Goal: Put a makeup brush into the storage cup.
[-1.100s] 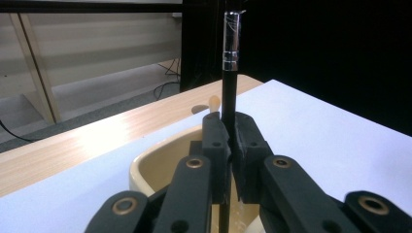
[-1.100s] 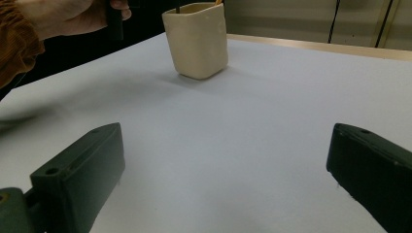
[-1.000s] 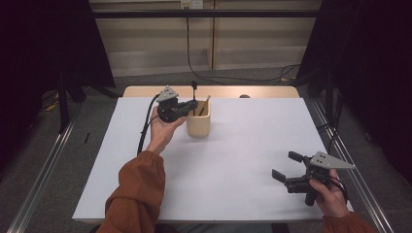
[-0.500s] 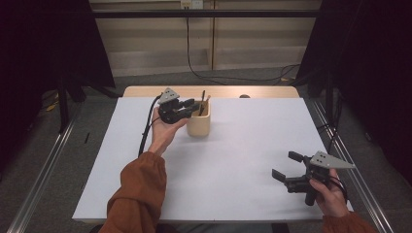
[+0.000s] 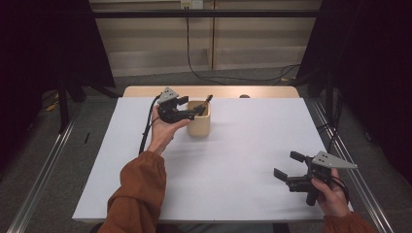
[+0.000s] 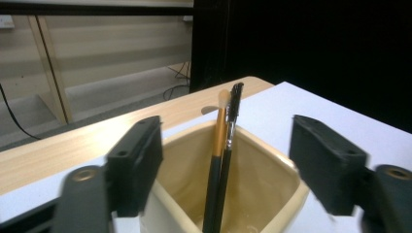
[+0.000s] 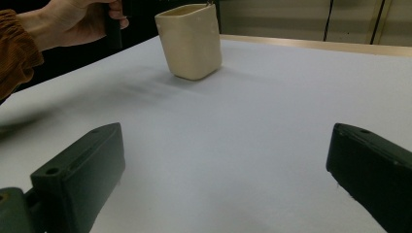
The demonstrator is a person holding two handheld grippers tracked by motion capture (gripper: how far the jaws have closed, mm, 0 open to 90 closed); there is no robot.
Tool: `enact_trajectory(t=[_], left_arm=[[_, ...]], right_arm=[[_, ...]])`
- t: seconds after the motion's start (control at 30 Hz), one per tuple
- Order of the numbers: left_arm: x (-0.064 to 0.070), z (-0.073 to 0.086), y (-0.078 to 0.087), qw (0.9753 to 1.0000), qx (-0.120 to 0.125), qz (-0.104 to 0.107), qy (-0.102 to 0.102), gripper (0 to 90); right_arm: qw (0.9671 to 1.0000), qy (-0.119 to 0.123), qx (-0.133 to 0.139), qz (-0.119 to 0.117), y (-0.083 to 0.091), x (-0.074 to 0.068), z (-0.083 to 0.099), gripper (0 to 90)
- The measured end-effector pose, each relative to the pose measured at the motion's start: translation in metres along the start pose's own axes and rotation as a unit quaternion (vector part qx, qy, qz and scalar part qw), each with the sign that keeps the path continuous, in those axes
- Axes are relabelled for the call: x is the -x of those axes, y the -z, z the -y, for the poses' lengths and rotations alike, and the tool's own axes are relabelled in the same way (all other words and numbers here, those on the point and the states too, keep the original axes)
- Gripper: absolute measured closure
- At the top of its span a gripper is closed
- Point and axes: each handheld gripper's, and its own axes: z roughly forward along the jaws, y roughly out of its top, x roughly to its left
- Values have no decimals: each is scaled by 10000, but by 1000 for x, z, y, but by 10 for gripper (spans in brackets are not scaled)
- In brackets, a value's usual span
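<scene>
Here the left gripper [image 5: 192, 112] hovers just over the cream cup [image 5: 199, 124], jaws spread wide either side of two brushes [image 6: 221, 160] standing inside — gripping nothing. The right gripper [image 5: 289, 170] (also wide open, empty) sits well apart from the cup.

A white-topped table [image 5: 243, 160] was set on grey floor [image 5: 43, 160]. Black curtains [image 5: 43, 43] were hung beside a pale panelled wall [image 5: 160, 39].
</scene>
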Motion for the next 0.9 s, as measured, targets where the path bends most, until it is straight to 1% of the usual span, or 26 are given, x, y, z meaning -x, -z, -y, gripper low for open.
enact_trajectory(t=[0.07,0.13,0.17,0.2,0.23,0.27,0.3,0.33,0.37,0.43,0.5,0.6,0.63,0.67,0.7,0.77,0.8,0.87,0.9], left_arm=[[0,-1,1,10000,-10,-18,17,182],[2,-2,1,10000,5,4,35,149],[5,-2,1,9999,27,7,138,117],[6,-2,1,9999,-9,8,111,93],[8,-2,1,10000,-14,18,92,84],[9,-3,1,10000,-44,14,33,78],[9,-3,0,10000,-13,12,74,67],[8,-3,1,10000,-5,1,68,57],[9,-3,0,9999,16,23,126,52],[8,-3,2,10000,-41,34,26,41],[9,-3,3,10000,-51,62,11,32],[11,-5,8,9999,23,97,35,23],[11,-5,10,9999,25,130,-9,21],[12,-5,12,9999,10,111,-76,21],[13,-5,14,9999,62,101,-83,14],[12,-3,20,9997,65,232,-10,11],[12,-3,22,9997,90,214,41,11],[13,-3,27,9998,135,177,19,11],[13,-3,29,9997,140,187,52,11]], right_arm=[[10000,-6,12,-9,0,0,0,0],[10000,0,3,0,0,0,0,0],[10000,0,1,-2,0,0,0,0],[10000,6,15,-5,1,-1,0,0],[10000,13,15,-2,1,-1,0,0],[10000,4,18,2,1,-1,0,0],[10000,8,22,6,1,-1,0,0],[10000,8,24,8,1,-1,0,0],[10000,10,26,5,1,-1,0,0],[10000,24,37,5,1,-1,-1,0],[10000,8,57,8,2,-1,-1,0],[10000,15,52,18,3,-2,-1,0],[10000,22,64,18,3,-2,-1,0],[10000,33,60,13,3,-3,-1,0],[10000,34,61,10,3,-3,-1,0],[10000,35,67,11,3,-4,-1,0],[10000,34,74,18,3,-4,-1,0],[10000,33,70,22,3,-3,-1,0],[10000,43,73,24,3,-3,-1,0]])
